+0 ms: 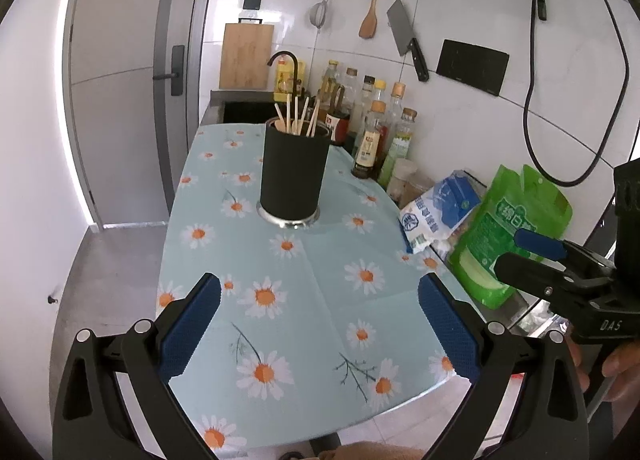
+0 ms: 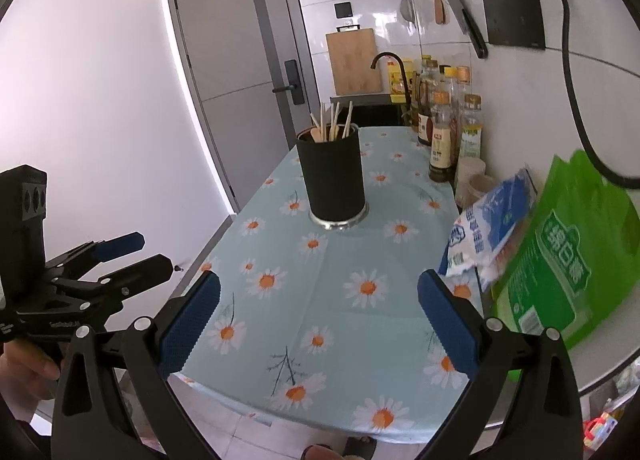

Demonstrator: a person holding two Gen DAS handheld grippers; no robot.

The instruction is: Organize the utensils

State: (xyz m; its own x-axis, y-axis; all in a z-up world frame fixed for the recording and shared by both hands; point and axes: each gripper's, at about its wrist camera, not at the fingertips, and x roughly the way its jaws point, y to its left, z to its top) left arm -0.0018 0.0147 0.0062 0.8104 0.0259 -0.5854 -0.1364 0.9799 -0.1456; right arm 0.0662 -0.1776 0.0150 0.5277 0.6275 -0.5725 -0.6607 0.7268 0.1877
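A black cylindrical utensil holder (image 1: 293,171) stands upright in the middle of the daisy-print tablecloth (image 1: 320,300); it also shows in the right wrist view (image 2: 335,175). Several wooden chopsticks (image 1: 298,115) and a wooden spoon stand inside it, also visible in the right wrist view (image 2: 334,121). My left gripper (image 1: 320,324) is open and empty, held above the near part of the table. My right gripper (image 2: 319,324) is open and empty, at the near edge. Each gripper shows in the other's view, the right one (image 1: 520,256) and the left one (image 2: 136,256), both open.
Bottles of sauce and oil (image 1: 372,131) line the wall at the back right. A blue-white bag (image 1: 436,215) and a green bag (image 1: 508,236) lie at the right edge. A sink with a black tap (image 1: 286,71), a cutting board and hung utensils are behind. A door (image 1: 120,79) is left.
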